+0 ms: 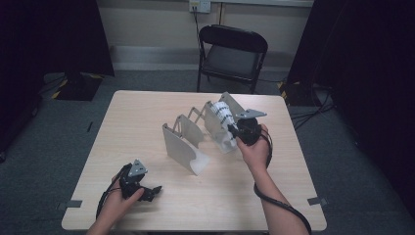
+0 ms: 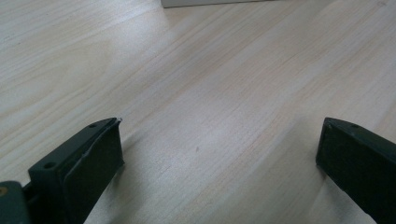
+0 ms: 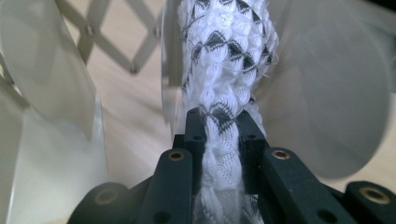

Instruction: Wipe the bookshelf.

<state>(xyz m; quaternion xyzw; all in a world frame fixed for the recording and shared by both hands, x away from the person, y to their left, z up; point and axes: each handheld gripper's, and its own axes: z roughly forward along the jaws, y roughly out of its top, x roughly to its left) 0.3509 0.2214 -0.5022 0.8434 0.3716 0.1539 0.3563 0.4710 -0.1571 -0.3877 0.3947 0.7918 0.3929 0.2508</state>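
**Cloth gripped at the rack, one hand idle**

At the lower left of the high view we see our left tongs [image 1: 155,189] resting low over the pale wooden surface [image 1: 137,122], apart from everything else. In the left gripper view the two black jaws stand spread wide with nothing but bare wood grain between them, so this hand has no part in the work for now.

Moving to the middle of the frame, the folding rack [image 1: 186,144] stands on the surface, its grey plates joined by a scissor lattice. The plates toward the left hold nothing between them.

Right of centre, the white cloth with dark zigzag marks [image 1: 222,125] sits in a slot between two plates at the rack's right end. Our right tongs [image 1: 233,131] are pinching it: in the right gripper view the pads press on the lower edge of the cloth [image 3: 224,93], which rises upright between the plates.

We judge the job to be midway. The cloth is firmly gripped and stands within the slot, but whether it is going in or coming out we cannot tell. Letting go, or lifting it clear, is what remains.
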